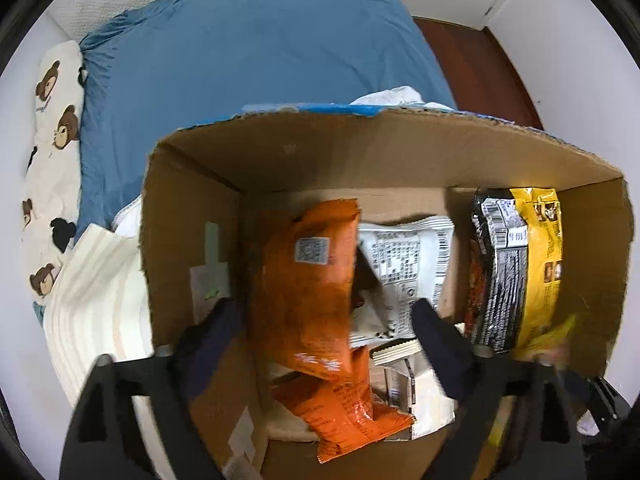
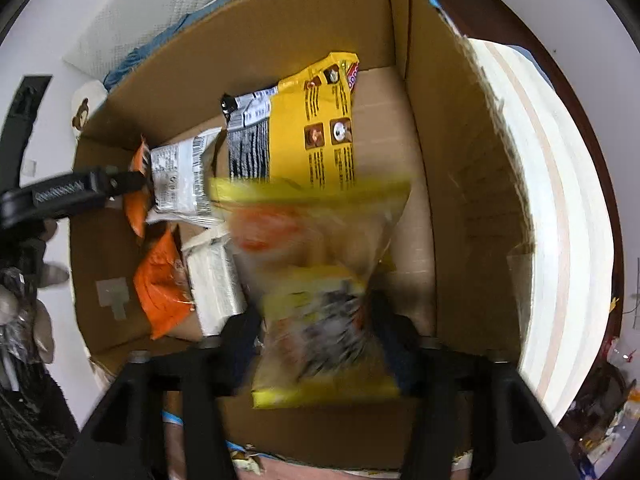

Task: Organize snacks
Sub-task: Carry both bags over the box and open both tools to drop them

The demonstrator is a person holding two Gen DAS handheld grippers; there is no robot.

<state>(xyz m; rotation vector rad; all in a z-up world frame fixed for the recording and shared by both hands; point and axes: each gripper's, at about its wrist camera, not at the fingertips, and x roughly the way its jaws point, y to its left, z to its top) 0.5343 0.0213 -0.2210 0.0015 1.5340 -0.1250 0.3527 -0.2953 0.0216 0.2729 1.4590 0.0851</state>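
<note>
An open cardboard box holds several snack packets. My left gripper points down into it with its jaws wide apart. A blurred orange packet hangs loose between them, clear of both fingers. A second orange packet and a white packet lie below it. Black and yellow packets stand along the right wall. In the right wrist view my right gripper is open over the box. A blurred yellow-and-clear bag sits between its fingers without being pinched.
The box rests on a pale striped round top beside a bed with a blue sheet and a bear-print pillow. Dark wood floor shows beyond. Bare cardboard floor shows along the box's right side.
</note>
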